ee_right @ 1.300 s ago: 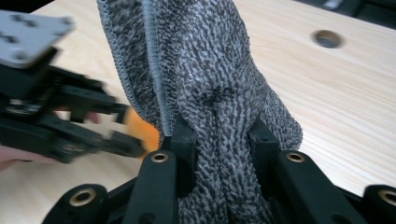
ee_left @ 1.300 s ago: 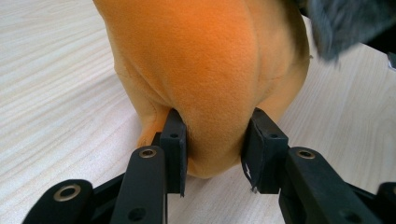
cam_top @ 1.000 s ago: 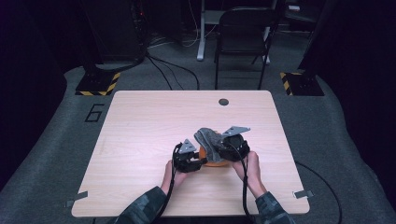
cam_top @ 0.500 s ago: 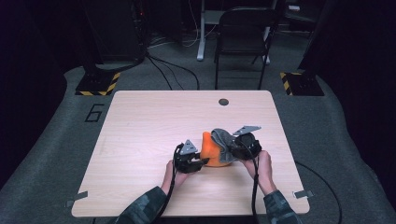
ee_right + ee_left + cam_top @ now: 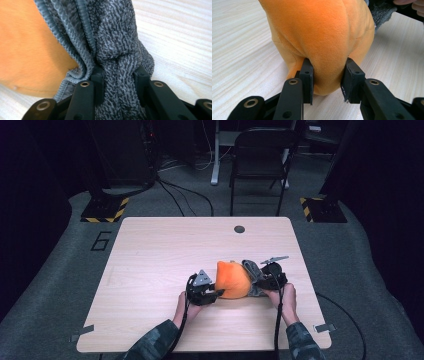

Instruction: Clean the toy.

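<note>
An orange plush toy (image 5: 232,279) lies on the wooden table (image 5: 160,255), with a grey knitted cloth (image 5: 251,273) at its right side. My left gripper (image 5: 216,290) is shut on a fold of the orange plush (image 5: 327,42), its pads (image 5: 307,75) pressing in from both sides. My right gripper (image 5: 256,281) is shut on a bunched fold of the grey knit (image 5: 117,50), which wraps against the orange plush (image 5: 27,57). The two grippers face each other across the toy.
A small dark round disc (image 5: 239,228) lies near the table's far edge. A black chair (image 5: 260,160) stands behind the table. Cables trail from both grippers toward the table's near edge.
The right gripper has drawn the grey cloth to the right and down, off the toy, so more orange plush shows. The left gripper has stayed put.
</note>
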